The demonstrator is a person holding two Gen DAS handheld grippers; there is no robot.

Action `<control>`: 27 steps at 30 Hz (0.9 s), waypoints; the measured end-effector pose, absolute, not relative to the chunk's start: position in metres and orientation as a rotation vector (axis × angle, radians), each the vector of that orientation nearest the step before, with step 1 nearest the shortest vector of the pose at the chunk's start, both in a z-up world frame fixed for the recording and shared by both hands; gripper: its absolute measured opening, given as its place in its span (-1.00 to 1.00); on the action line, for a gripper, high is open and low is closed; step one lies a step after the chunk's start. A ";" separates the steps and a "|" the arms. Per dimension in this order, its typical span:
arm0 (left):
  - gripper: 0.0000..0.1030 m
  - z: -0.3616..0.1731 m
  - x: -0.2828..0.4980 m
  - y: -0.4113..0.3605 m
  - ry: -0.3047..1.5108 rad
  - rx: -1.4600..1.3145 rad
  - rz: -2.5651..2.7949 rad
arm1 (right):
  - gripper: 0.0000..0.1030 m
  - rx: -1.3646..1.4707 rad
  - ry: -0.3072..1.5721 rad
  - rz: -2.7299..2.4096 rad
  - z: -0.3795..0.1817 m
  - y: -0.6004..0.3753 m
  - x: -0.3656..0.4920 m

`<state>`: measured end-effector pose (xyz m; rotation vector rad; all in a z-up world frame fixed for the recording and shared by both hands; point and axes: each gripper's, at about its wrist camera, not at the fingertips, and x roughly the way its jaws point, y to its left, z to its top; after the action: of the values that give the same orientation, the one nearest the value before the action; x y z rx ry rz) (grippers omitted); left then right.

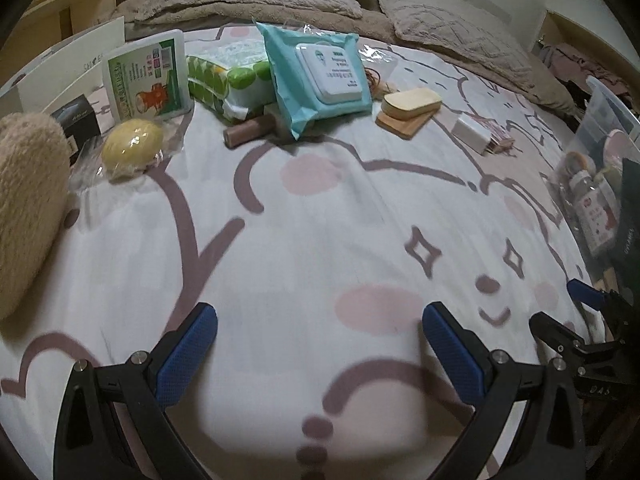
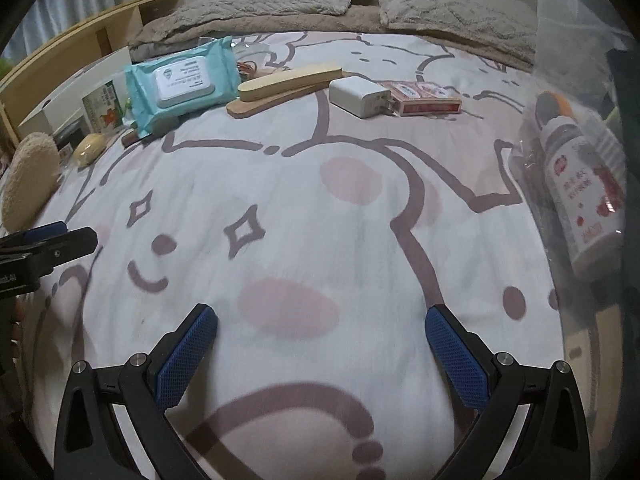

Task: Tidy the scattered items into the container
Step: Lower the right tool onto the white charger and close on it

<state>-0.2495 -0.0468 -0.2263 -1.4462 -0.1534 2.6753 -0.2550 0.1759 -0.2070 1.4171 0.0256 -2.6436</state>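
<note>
Scattered items lie at the far side of the bed: a teal wet-wipes pack (image 1: 320, 76) (image 2: 182, 80), a green tissue pack (image 1: 230, 80), a white-green box (image 1: 146, 76), a yellow wrapped ball (image 1: 132, 146), a brown tube (image 1: 248, 132), a wooden brush (image 1: 410, 108) (image 2: 288, 82), a white charger (image 1: 472, 132) (image 2: 358, 96) and a pink card box (image 2: 420, 98). A clear plastic container (image 1: 600, 120) (image 2: 576, 80) with a bottle (image 2: 580, 184) inside stands at the right. My left gripper (image 1: 320, 344) and right gripper (image 2: 322, 340) are both open and empty above the sheet.
A fluffy beige cushion (image 1: 28, 208) lies at the left edge. A black box (image 1: 78, 120) and white cardboard (image 1: 68, 68) stand behind it. Beige blankets and pillows (image 1: 280, 0) are piled at the bed's head. A wooden shelf (image 2: 80, 52) runs along the left.
</note>
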 end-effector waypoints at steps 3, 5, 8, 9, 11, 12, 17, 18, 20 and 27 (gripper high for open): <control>1.00 -0.229 -0.262 -0.048 -0.155 -1.436 2.691 | 1.00 1.428 0.012 -2.638 -0.209 0.176 -0.264; 1.00 -0.231 -0.269 -0.047 -0.142 -1.431 2.701 | 1.00 1.435 0.011 -2.638 -0.210 0.175 -0.269; 1.00 -0.233 -0.281 -0.045 -0.122 -1.433 2.715 | 1.00 1.446 0.022 -2.638 -0.213 0.173 -0.277; 1.00 -0.234 -0.286 -0.045 -0.116 -1.434 2.720 | 1.00 1.449 0.022 -2.635 -0.213 0.173 -0.280; 1.00 -0.235 -0.294 -0.045 -0.110 -1.439 2.725 | 1.00 1.454 0.015 -2.629 -0.215 0.172 -0.287; 1.00 -0.236 -0.297 -0.045 -0.110 -1.439 2.726 | 1.00 1.456 0.012 -2.627 -0.216 0.172 -0.291; 1.00 -0.236 -0.315 -0.051 -0.163 -1.435 2.727 | 1.00 1.476 0.014 -2.623 -0.219 0.169 -0.317; 1.00 -0.236 -0.317 -0.052 -0.173 -1.432 2.727 | 1.00 1.482 0.021 -2.621 -0.220 0.168 -0.322; 1.00 -0.236 -0.324 -0.055 -0.195 -1.423 2.732 | 1.00 1.484 0.032 -2.618 -0.220 0.166 -0.332; 1.00 -0.238 -0.349 -0.058 -0.213 -1.412 2.785 | 1.00 1.490 0.026 -2.606 -0.220 0.165 -0.362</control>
<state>-0.3489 -0.0579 -0.2376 -1.4120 -0.2127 2.7849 -0.3621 0.1646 -0.2199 1.4897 0.0260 -2.6061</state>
